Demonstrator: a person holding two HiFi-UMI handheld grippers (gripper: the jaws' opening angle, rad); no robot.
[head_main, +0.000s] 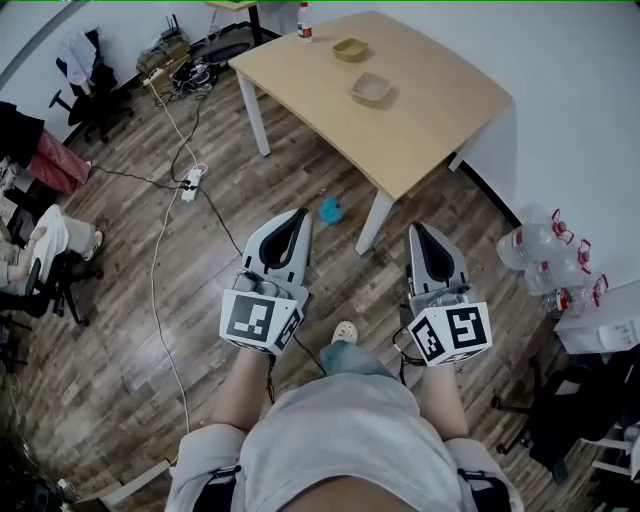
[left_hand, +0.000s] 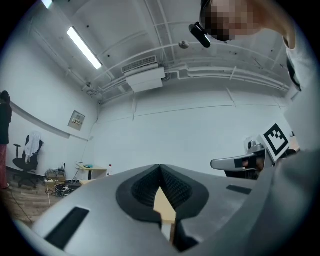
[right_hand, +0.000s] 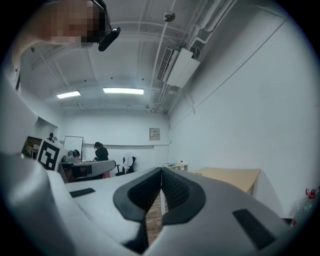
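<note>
Currently both tools hang low over the wooden floor, well short of everything else.

- Far left: office chair, power strip, and a white cable trailing across the floor.
- Left tool: jaws clenched together, with nothing between them in its own view.
- Nearest thing: a small blue thing on the floor beside the table leg. It may be a cloth or a toy; it is too small to tell.
- Beyond: the tabletop carries two shallow dishes and a bottle at its far edge.
- Right tool: jaws likewise clenched, empty.
- Far right: water bottles by the wall.

Progress: nothing is grasped or touched, so all handling is left. The cable and the table leg lie in the way.
</note>
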